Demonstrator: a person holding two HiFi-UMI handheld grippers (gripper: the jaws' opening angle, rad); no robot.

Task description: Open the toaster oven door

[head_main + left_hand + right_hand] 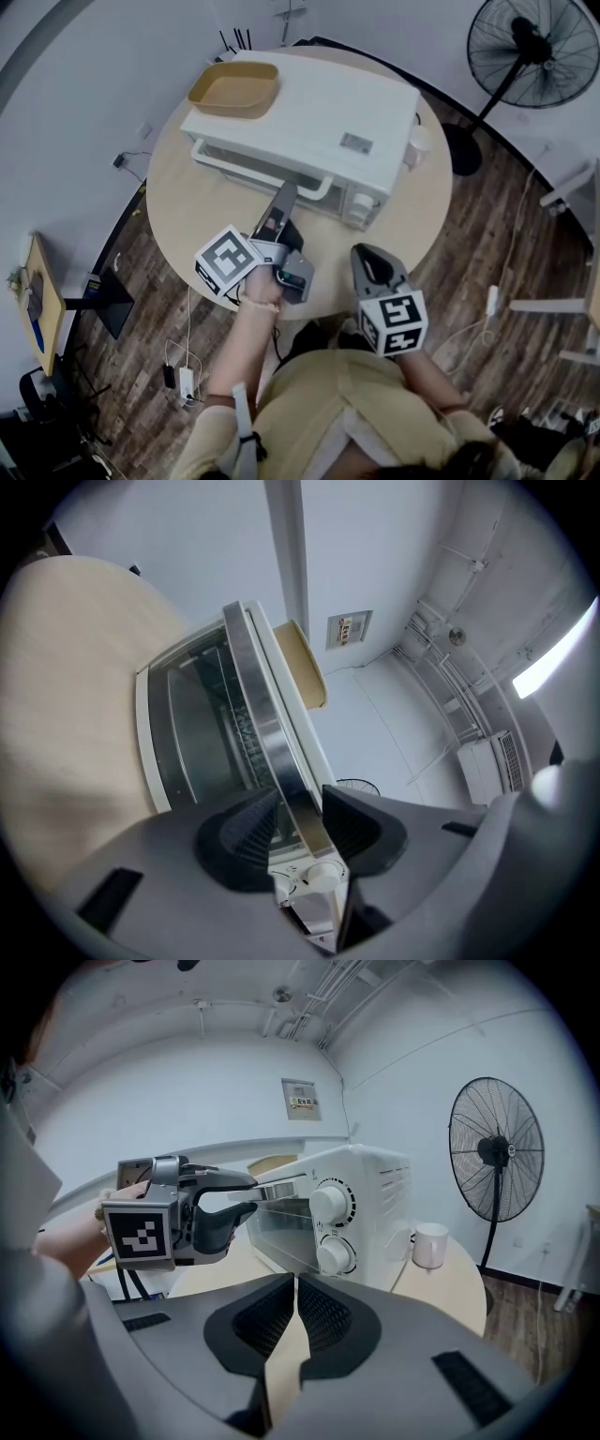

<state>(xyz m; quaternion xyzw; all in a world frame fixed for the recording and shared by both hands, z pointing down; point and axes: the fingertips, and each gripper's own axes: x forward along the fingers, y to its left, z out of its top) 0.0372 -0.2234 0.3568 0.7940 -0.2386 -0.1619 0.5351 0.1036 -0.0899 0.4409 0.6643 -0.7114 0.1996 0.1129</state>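
Note:
A white toaster oven stands on the round wooden table, with its glass door facing me and looking closed. A metal handle runs along the door's top edge. My left gripper reaches to that handle, and in the left gripper view the bar lies between the two pads, which press on it from both sides. The right gripper view shows the same grip from the side. My right gripper hangs over the near table edge, shut with nothing in it.
A tan tray lies on top of the oven. A white mug stands to the oven's right, by the two knobs. A black standing fan is on the floor beyond the table, and cables lie on the left.

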